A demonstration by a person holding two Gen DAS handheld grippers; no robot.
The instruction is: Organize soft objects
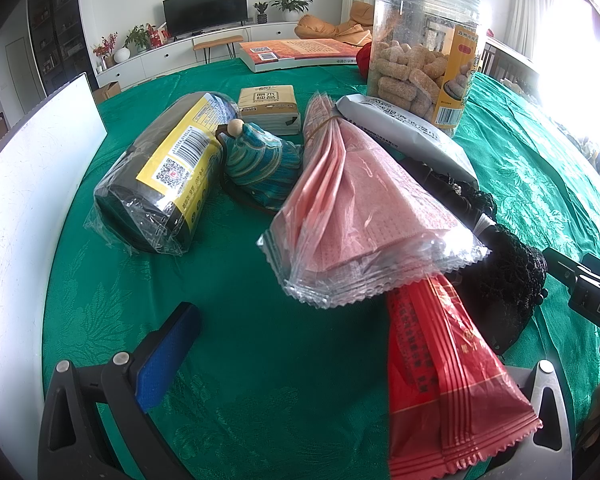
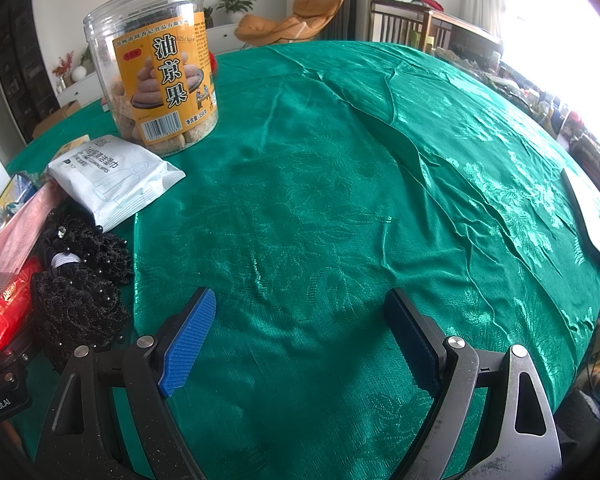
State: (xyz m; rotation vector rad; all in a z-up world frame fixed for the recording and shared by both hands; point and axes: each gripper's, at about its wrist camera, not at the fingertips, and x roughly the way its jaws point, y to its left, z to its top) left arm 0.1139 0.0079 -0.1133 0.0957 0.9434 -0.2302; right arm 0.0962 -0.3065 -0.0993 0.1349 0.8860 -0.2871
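My left gripper [image 1: 300, 344] is open low over the green tablecloth [image 1: 228, 360]; only its left blue pad [image 1: 168, 356] shows, the right finger is hidden behind a red packet [image 1: 452, 392]. Ahead lie a bundle of pink packets [image 1: 364, 208], a teal striped pouch [image 1: 260, 164], a black-and-yellow roll in plastic [image 1: 168, 176], a tissue pack [image 1: 270, 110], a white wipes pack [image 1: 412, 132] and black lace pieces [image 1: 512, 272]. My right gripper [image 2: 300, 336] is open and empty over bare cloth [image 2: 340, 200]; the lace [image 2: 80, 280] and wipes pack [image 2: 116, 180] lie to its left.
A clear jar of snacks [image 1: 424, 48] [image 2: 160, 68] stands behind the pile. A book [image 1: 300, 52] lies at the far edge. A white board [image 1: 28, 200] stands along the left side. A flat white-edged panel [image 2: 592, 220] lies at the table's right edge.
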